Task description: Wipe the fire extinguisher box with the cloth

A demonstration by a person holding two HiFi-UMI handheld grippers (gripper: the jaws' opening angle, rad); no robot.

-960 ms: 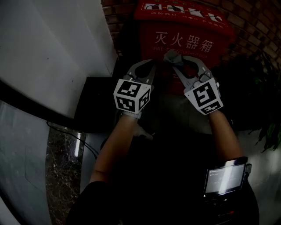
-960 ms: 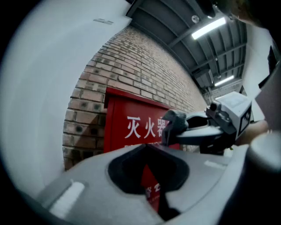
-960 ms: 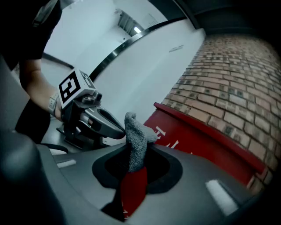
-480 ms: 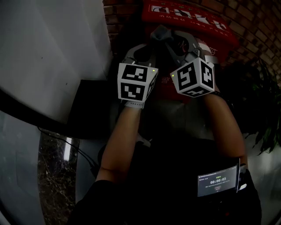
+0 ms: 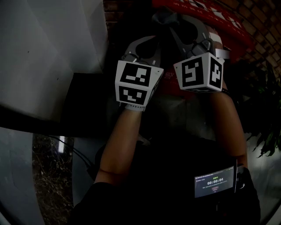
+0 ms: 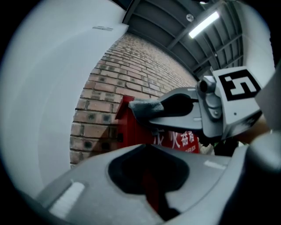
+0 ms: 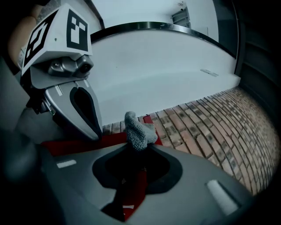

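The red fire extinguisher box point(image 5: 199, 5) stands against the brick wall, with white characters on its front point(image 6: 184, 139). My right gripper point(image 5: 166, 21) is shut on a small grey cloth point(image 5: 160, 18), which it holds at the box's upper left corner. In the right gripper view the cloth point(image 7: 138, 130) sticks out beyond the jaw tips, over the red lid edge point(image 7: 88, 143). My left gripper point(image 5: 149, 41) hovers just left of it in front of the box, shut and holding nothing. The left gripper view shows the right gripper's jaw with the cloth point(image 6: 147, 105) crossing above the box point(image 6: 127, 127).
A white curved wall point(image 5: 52, 52) rises to the left, with a black ledge point(image 5: 85, 103) below it. The brick wall point(image 7: 210, 127) runs behind the box. A leafy plant point(image 5: 263, 114) stands to the right. A small lit screen point(image 5: 213, 184) sits near my right forearm.
Both grippers have risen along the box front. The right one carried the cloth up and left to the box's top left corner. The left stayed shut beside it.
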